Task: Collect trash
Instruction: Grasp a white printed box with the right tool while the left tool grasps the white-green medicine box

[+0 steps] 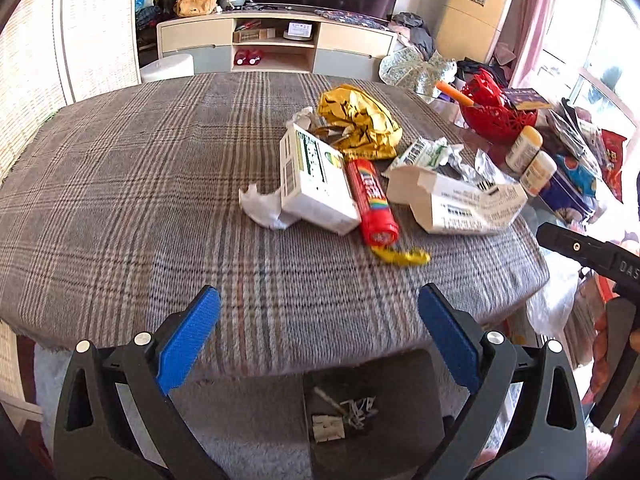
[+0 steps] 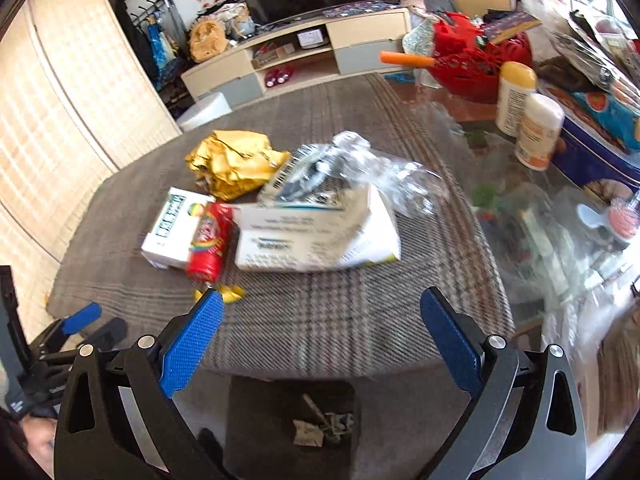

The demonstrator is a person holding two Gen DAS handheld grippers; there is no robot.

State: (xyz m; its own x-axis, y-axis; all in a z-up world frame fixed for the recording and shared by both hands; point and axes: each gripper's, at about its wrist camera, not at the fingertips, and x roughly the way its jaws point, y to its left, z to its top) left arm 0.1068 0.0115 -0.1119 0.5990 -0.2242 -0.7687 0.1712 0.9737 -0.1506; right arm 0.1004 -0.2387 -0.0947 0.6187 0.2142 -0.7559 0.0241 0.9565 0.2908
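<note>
You are holding both tongs, left (image 1: 319, 334) and right (image 2: 321, 336), spread and empty at lower frame, trash (image 1: 316, 178) lying mid-frame on the worktop (image 1: 140, 184).

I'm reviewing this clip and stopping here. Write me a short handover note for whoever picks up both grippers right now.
Left gripper: open, empty, above the table's near edge.
Right gripper: open, empty, alongside it.
Dark bin on the floor below the table edge already holds a few scraps.
Left on the plaid cloth: gold foil wrapper, white-and-green box, red candy tube, torn white carton, crumpled tissue, clear plastic wrap, small yellow scrap.
Next: probably the tube or scrap, which lie nearest.
</note>
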